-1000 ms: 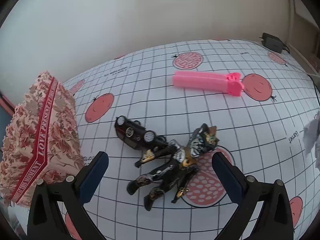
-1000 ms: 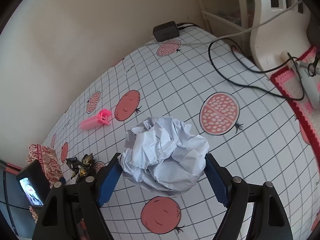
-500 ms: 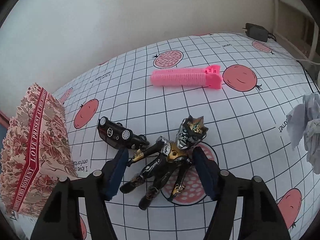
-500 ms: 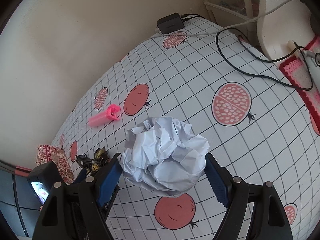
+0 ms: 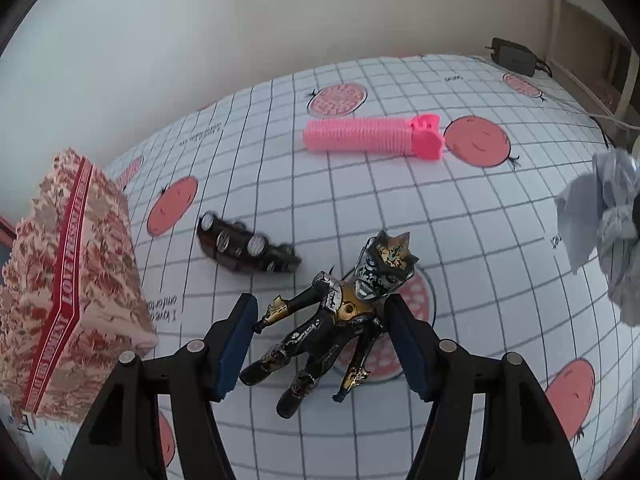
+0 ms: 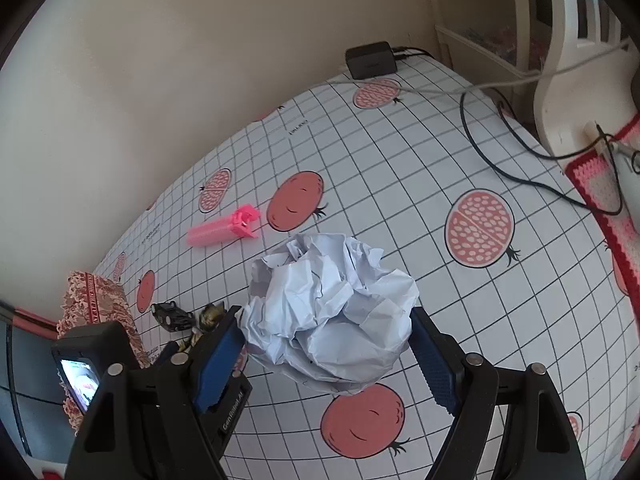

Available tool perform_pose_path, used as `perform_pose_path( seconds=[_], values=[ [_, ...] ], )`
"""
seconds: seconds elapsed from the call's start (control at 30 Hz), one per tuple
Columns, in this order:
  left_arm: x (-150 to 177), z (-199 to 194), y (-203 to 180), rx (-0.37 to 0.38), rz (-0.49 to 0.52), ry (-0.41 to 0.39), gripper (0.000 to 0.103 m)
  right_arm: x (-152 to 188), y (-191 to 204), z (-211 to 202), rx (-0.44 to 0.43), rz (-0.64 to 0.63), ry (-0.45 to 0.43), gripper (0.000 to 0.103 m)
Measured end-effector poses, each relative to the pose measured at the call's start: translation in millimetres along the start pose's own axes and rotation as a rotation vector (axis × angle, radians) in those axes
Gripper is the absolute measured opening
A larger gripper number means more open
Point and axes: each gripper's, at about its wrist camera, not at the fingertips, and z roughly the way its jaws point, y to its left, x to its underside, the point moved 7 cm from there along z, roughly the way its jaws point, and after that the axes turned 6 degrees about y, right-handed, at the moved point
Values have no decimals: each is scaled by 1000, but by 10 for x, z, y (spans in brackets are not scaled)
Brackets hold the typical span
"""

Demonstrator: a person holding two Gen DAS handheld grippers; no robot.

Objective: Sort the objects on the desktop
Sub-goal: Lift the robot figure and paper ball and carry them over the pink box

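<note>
The black-and-gold figure is clamped across its arms between the left gripper's jaws, presumably for sorting. A crumpled paper ball is gripped between the right gripper's jaws, above the tabletop.

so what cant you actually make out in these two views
- Toy car, left wrist view: motion-blurred, details unreadable.
- Action figure, right wrist view: mostly hidden behind the right gripper finger.
- Crumpled paper, left wrist view: cut off by the frame edge.
- Crumpled paper's underside, right wrist view: hidden by its own bulk, so contact with the tablecloth is unclear.
- Floral box, left wrist view: any opening or contents unseen.
</note>
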Motion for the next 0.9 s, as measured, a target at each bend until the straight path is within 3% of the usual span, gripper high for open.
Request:
perform_pose_path(
  seconds=[0.1,0.47,0.7,0.9],
  values=[
    [60,-5,46,3,1,26,67,-2,121,-55,37,-47,-26,83],
    [198,-26,247,-39,9,68,67,73,549,-73,9,-123,-41,83],
    [252,-146,413,-14,-36,62,67,143,763,-50,-49,-134,-38,83],
    [206,-291,544,30,-82,27,67,103,867,-254,-88,-138,-109,83]
  ],
)
